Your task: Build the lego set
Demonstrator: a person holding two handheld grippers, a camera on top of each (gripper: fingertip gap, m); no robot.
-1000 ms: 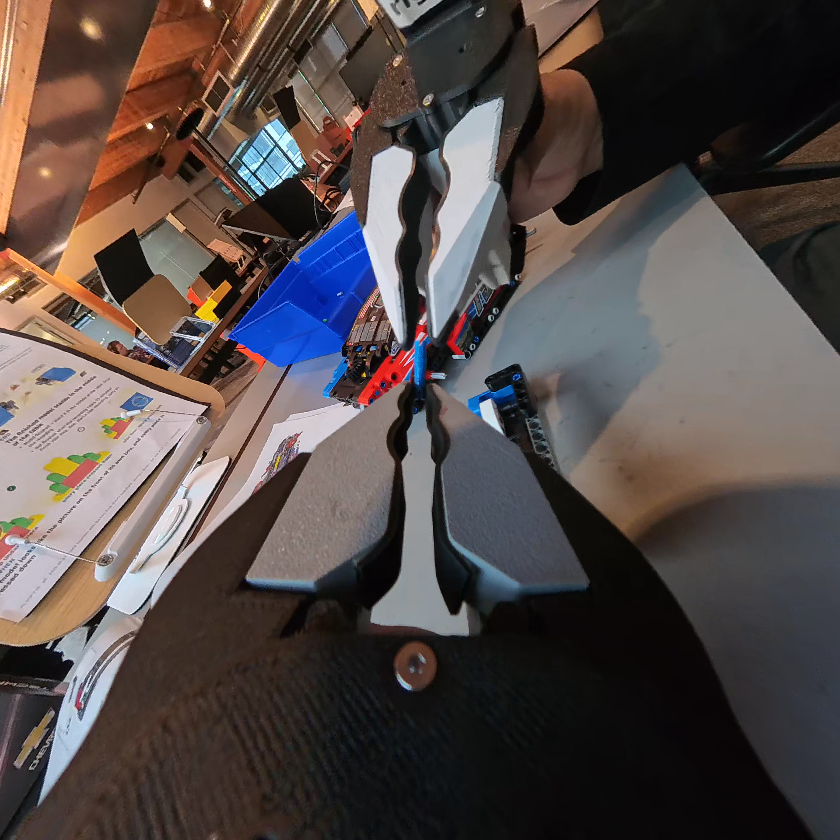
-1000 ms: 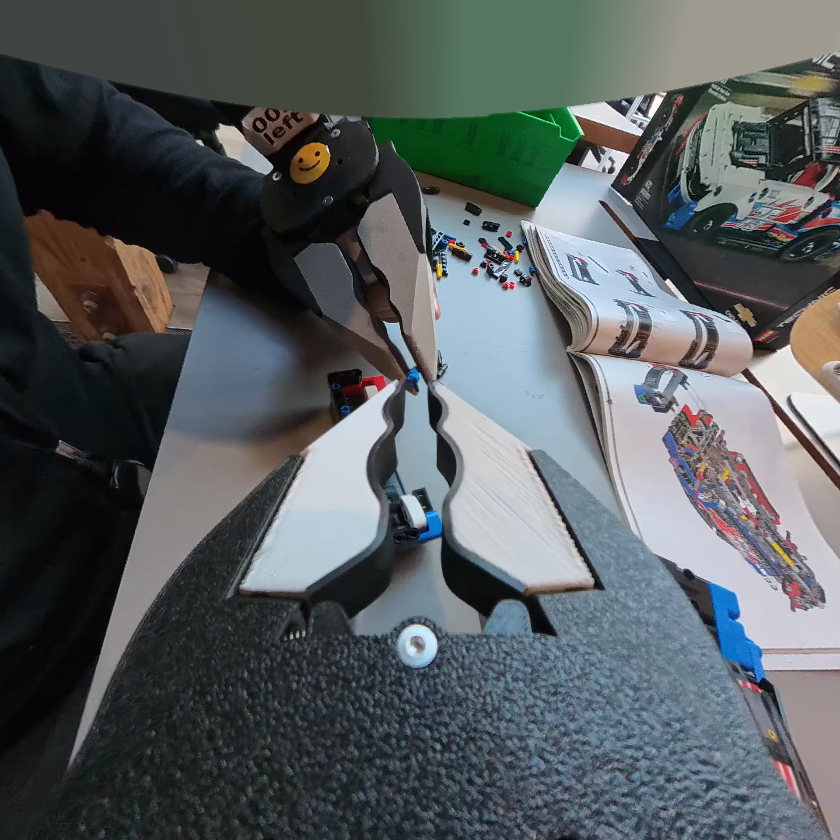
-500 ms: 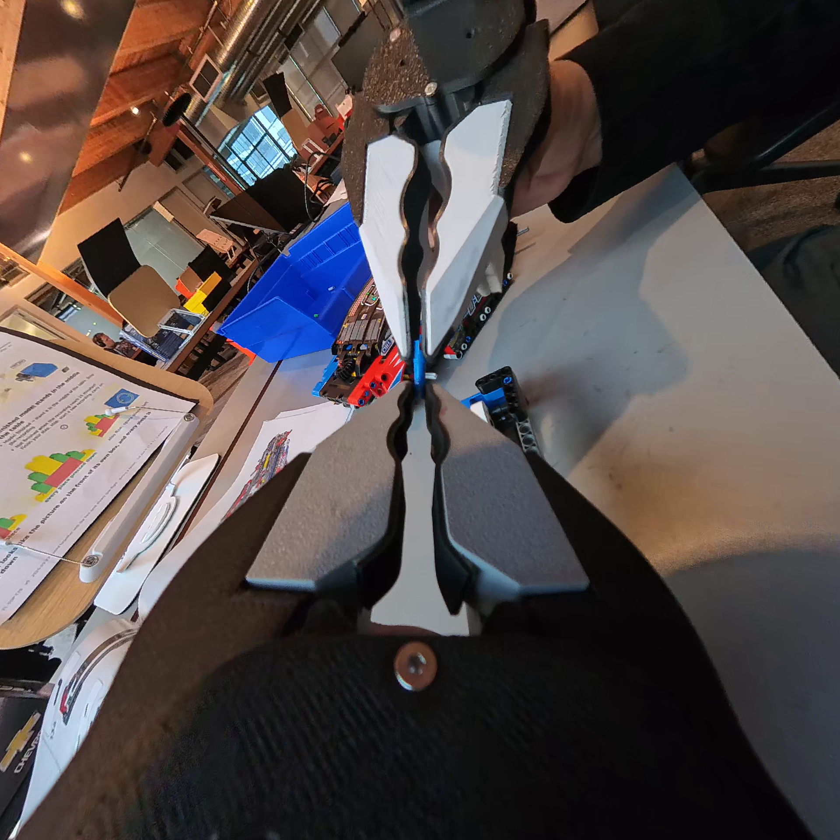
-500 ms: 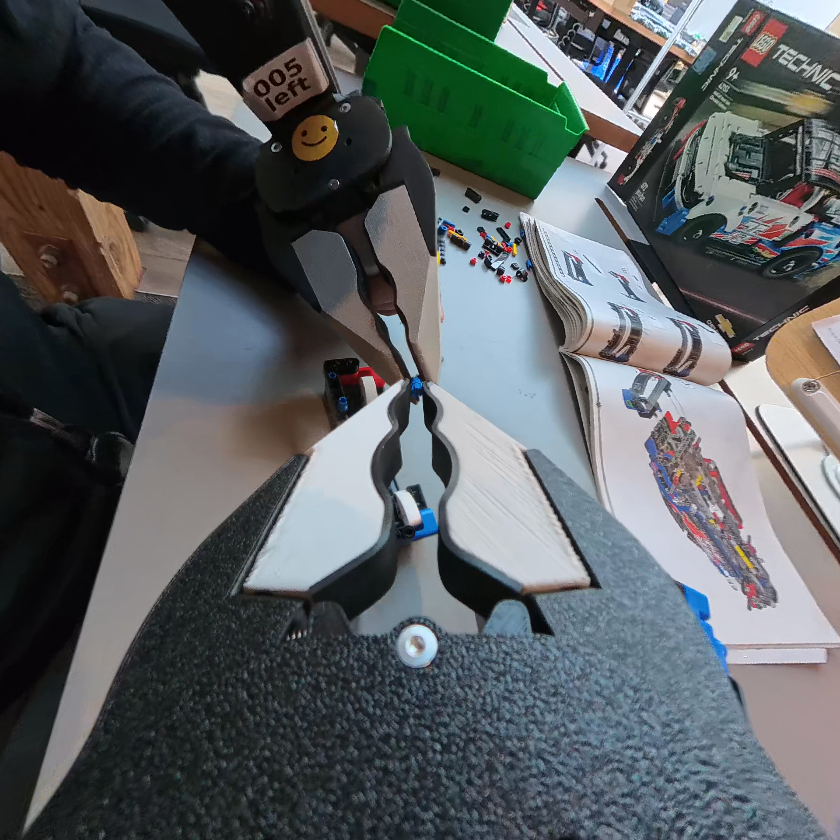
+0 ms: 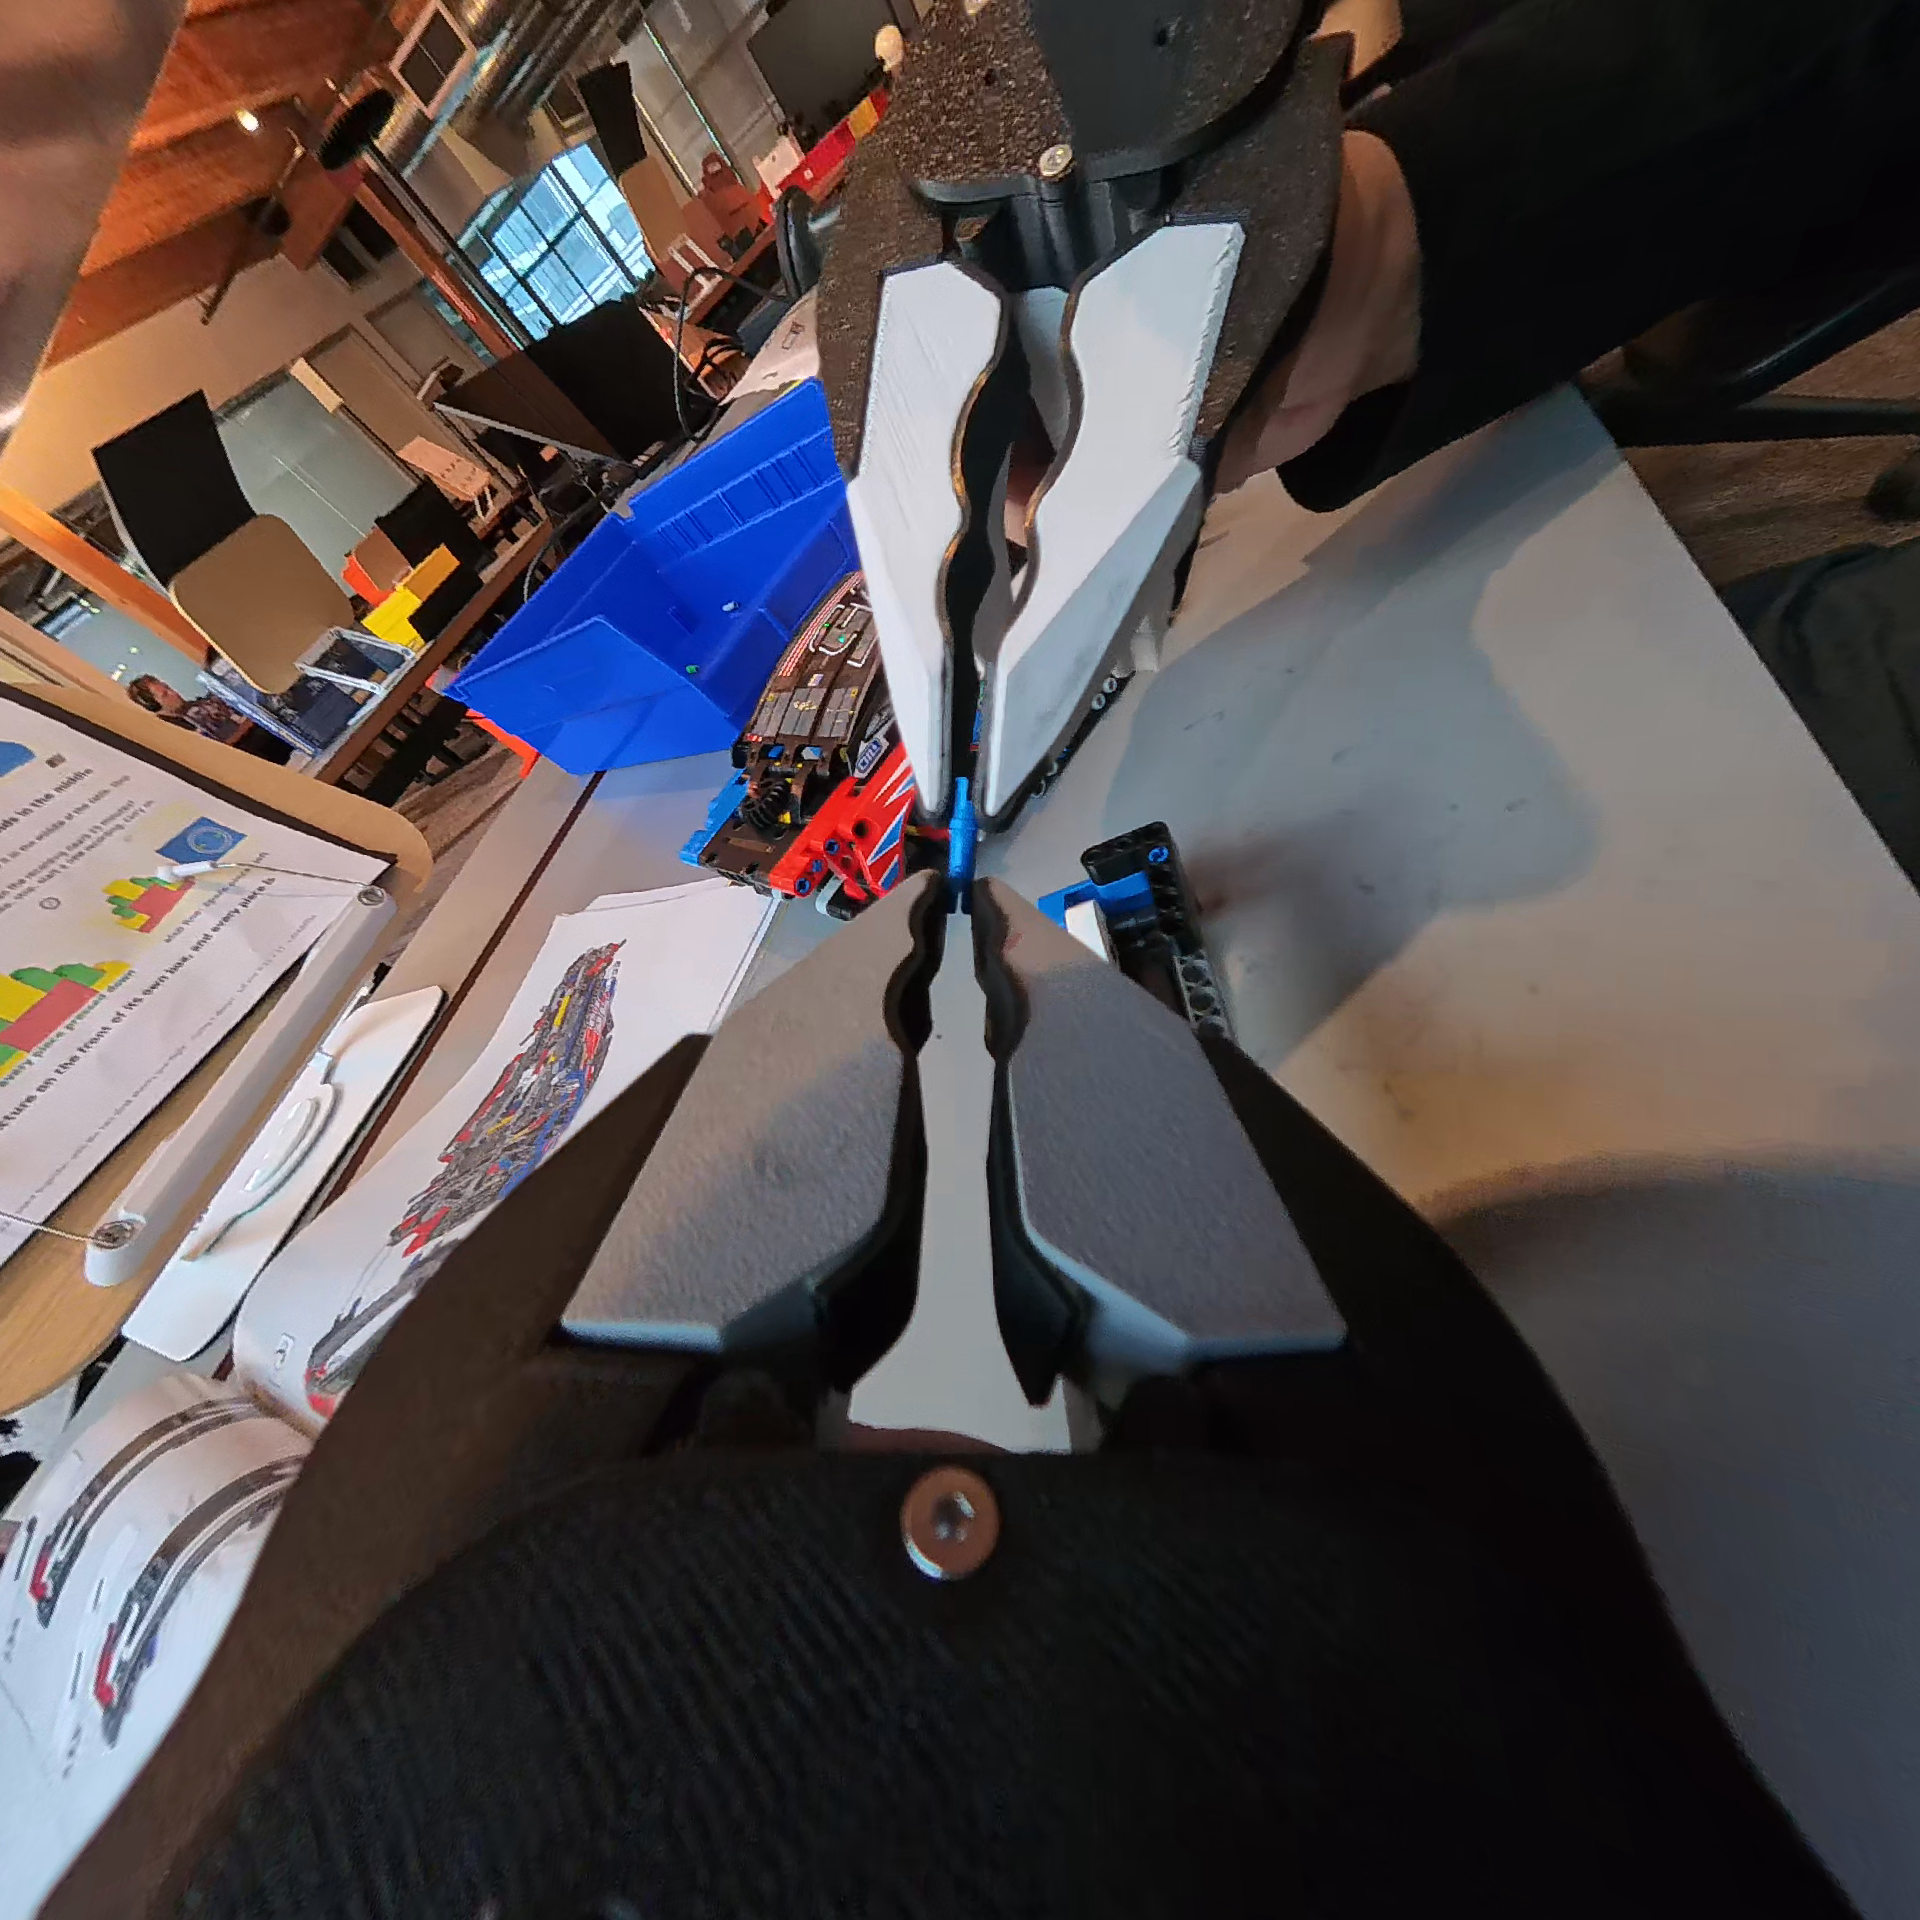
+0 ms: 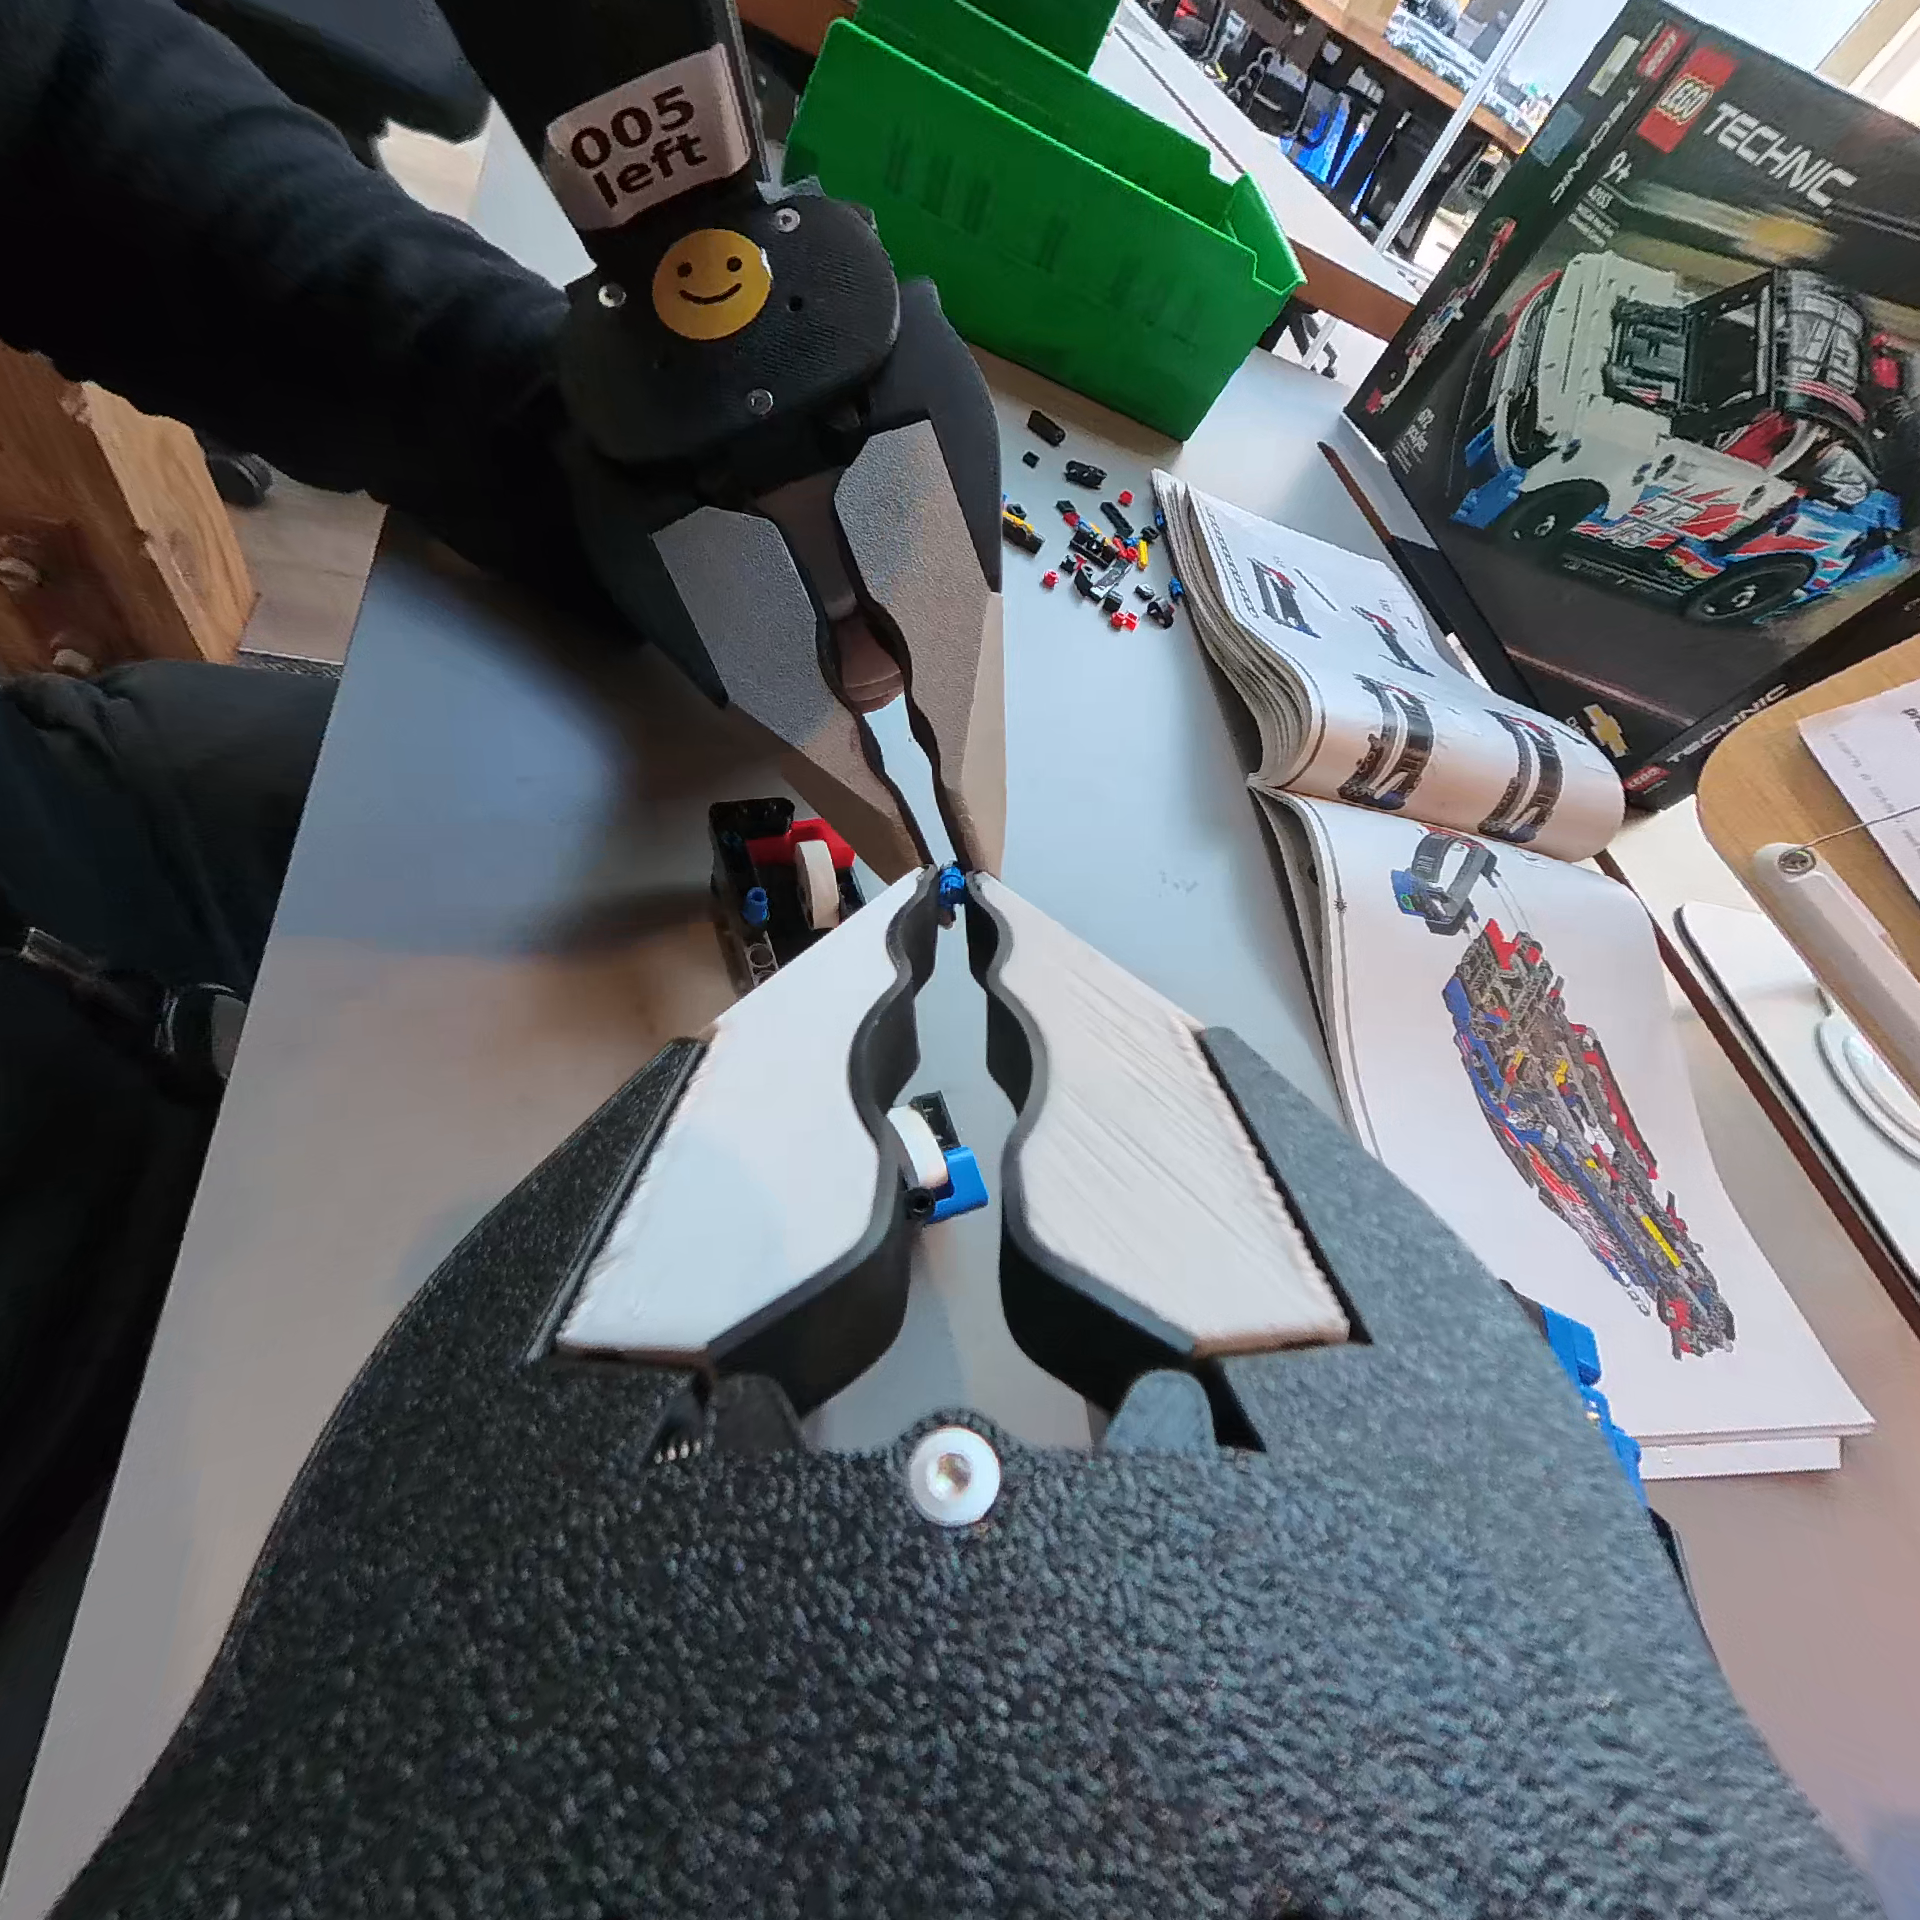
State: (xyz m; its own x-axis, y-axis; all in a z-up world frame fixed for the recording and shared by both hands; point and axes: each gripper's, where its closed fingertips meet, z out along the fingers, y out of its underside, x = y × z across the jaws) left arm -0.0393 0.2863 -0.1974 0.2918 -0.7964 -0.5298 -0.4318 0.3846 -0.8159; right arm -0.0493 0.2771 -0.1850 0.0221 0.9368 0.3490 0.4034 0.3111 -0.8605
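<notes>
My two grippers meet tip to tip above the grey table (image 5: pixel 1455 831). My left gripper (image 5: pixel 957 896) has grey fingers and is shut on one end of a small blue pin (image 5: pixel 961 844). My right gripper (image 5: pixel 961 808), with white fingers, comes from above and is shut on the other end. In the right wrist view my right gripper (image 6: pixel 948 883) faces the left gripper (image 6: pixel 943 860), with the blue pin (image 6: pixel 948 881) between them. A small black, red and white sub-assembly (image 6: pixel 790 883) lies on the table just left of the tips. The partly built car (image 5: pixel 821 800) stands behind.
An open instruction booklet (image 6: pixel 1558 1039) lies to the right, with the set's box (image 6: pixel 1714 364) behind it. Loose small pieces (image 6: pixel 1101 551) lie near a green bin (image 6: pixel 1039 239). A blue bin (image 5: pixel 665 623) stands beyond the car. A white and blue piece (image 6: pixel 940 1164) lies under my right gripper. The tips of both grippers are at nearly the same place.
Both grippers stay tip to tip on the blue pin. The pair has lifted and tilted a little, so the left gripper now stands more upright in the right wrist view.
</notes>
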